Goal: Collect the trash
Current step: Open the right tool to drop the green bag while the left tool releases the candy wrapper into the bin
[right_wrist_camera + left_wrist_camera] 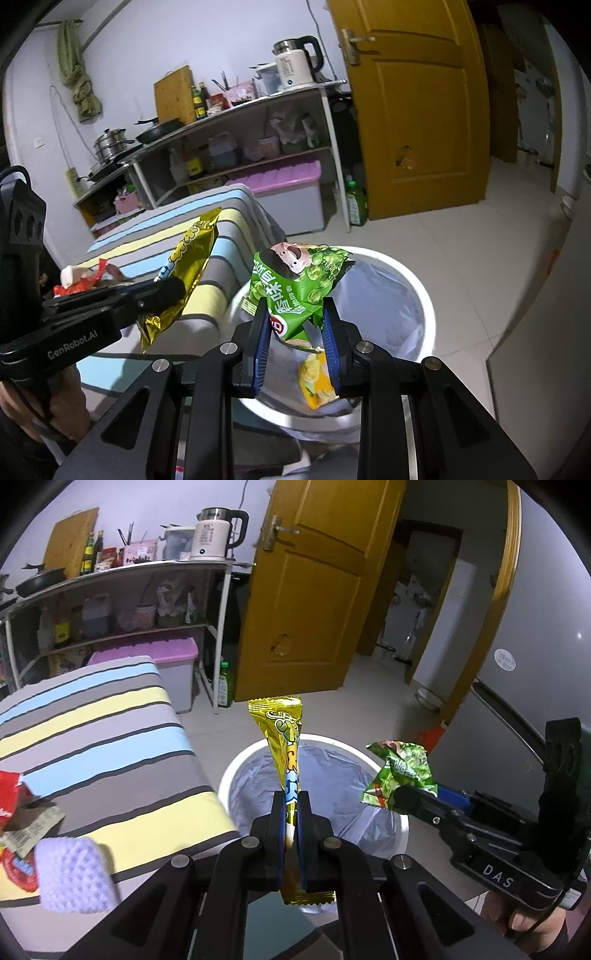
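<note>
My left gripper (290, 799) is shut on a gold snack wrapper (284, 734) that sticks up between its pads, over the near-left rim of a white trash bin (226, 775) with a pale liner. My right gripper (295, 312) is shut on a crumpled green snack wrapper (295, 284) above the same bin (424, 295). A yellow packet (314, 376) lies inside the bin. In the left wrist view the right gripper (404, 797) comes in from the right with the green wrapper (400, 771). In the right wrist view the left gripper (166, 291) holds the gold wrapper (188, 266) at left.
A striped cushioned surface (92, 720) to the left of the bin carries red wrappers (11, 797) and a white cloth (74, 871). Behind stand a shelf unit (122, 572), a purple-lidded box (173, 657), a green bottle (224, 683) and an open wooden door (306, 590). A hand (524, 919) holds the right gripper.
</note>
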